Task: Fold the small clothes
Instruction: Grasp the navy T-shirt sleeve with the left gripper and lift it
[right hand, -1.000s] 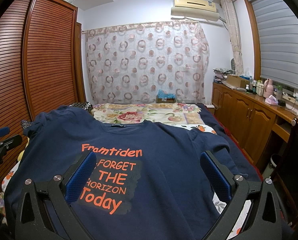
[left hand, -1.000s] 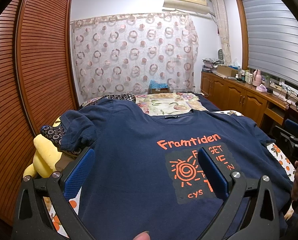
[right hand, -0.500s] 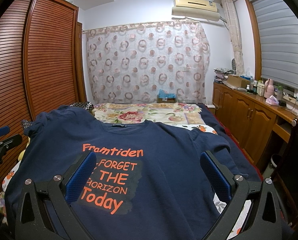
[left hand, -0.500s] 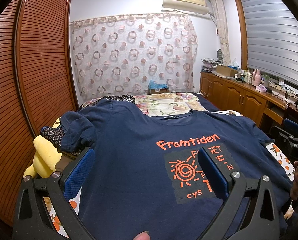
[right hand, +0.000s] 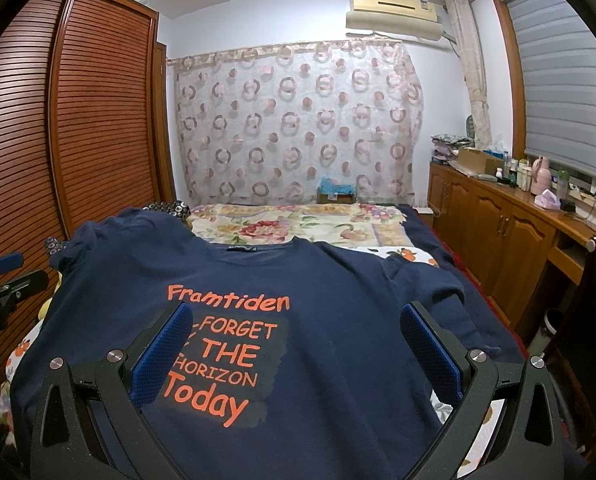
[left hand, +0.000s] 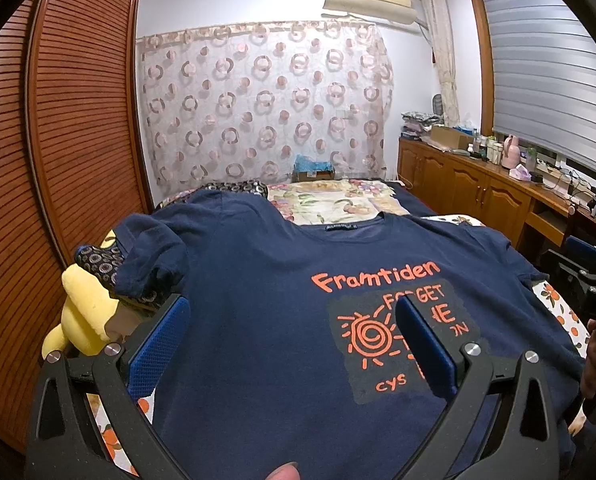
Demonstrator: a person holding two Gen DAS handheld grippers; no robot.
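A navy T-shirt point(left hand: 258, 320) point(right hand: 338, 320) with orange print lies spread face up on the bed, collar toward the far end. Its left sleeve point(left hand: 150, 260) is bunched over a pillow; its right sleeve point(right hand: 426, 284) is rumpled. My left gripper point(left hand: 294, 340) hovers open above the shirt's left-centre, nothing between its blue pads. My right gripper point(right hand: 294, 344) hovers open over the printed text, also empty. Each gripper shows at the edge of the other's view: the right gripper point(left hand: 582, 280), the left gripper point(right hand: 6, 284).
A yellow plush toy point(left hand: 86, 312) lies at the bed's left edge beside a slatted wooden wardrobe point(left hand: 58, 160). A floral bedspread point(right hand: 298, 224) covers the far bed. Wooden cabinets point(right hand: 506, 236) with clutter run along the right wall. A patterned curtain point(right hand: 298, 120) hangs behind.
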